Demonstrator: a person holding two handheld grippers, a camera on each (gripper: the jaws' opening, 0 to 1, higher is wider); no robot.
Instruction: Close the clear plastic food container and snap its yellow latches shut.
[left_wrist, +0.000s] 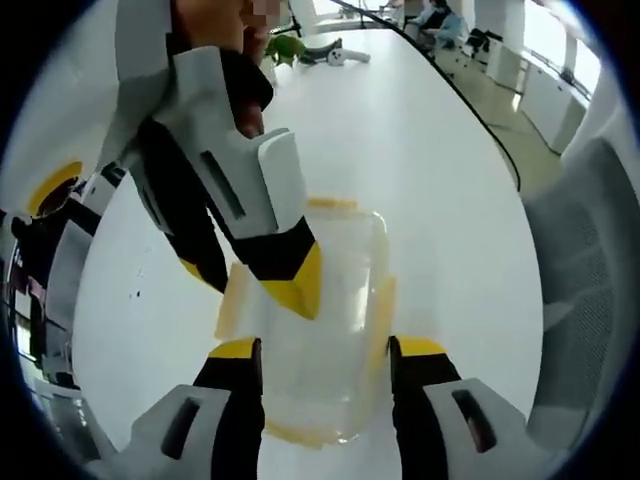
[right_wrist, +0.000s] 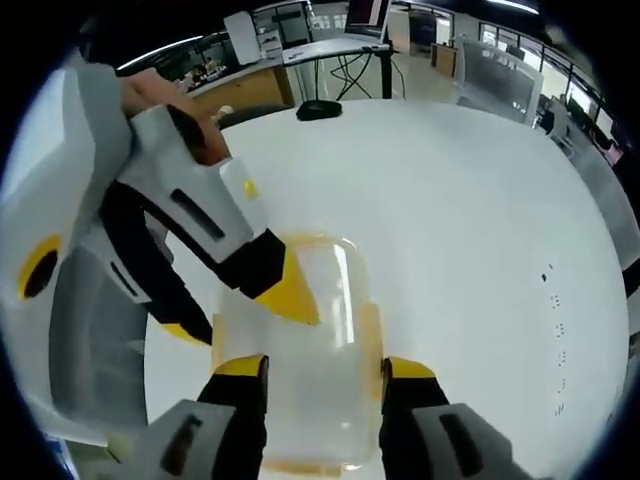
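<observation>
Two pairs of tongs converge on one clear plastic food container (left_wrist: 318, 330) that sits on the white table (left_wrist: 440, 170). In my left gripper view, the left tongs (left_wrist: 325, 362) stand parted with the container's near end between their yellow-tipped jaws; I cannot tell whether the jaws touch its sides. The right tongs (left_wrist: 262, 280) reach in from the upper left, and one yellow tip rests on or just over the lid. Yellow latches (left_wrist: 384, 315) show along the container's edges, pale through the plastic, and I cannot tell whether they are snapped down. At the far end of the table lie a green toy (left_wrist: 283, 46) and a grey-white one (left_wrist: 335, 54), well apart from the container. A grey chair back (left_wrist: 590, 260) is at the right.

In my right gripper view, the right tongs (right_wrist: 322, 375) are likewise spread around the container (right_wrist: 310, 340), its near end between the jaws. The left tongs (right_wrist: 270, 295) come in from the left, a yellow tip over the lid. A dark computer mouse (right_wrist: 318, 110) lies at the table's far edge, with office desks beyond it.
</observation>
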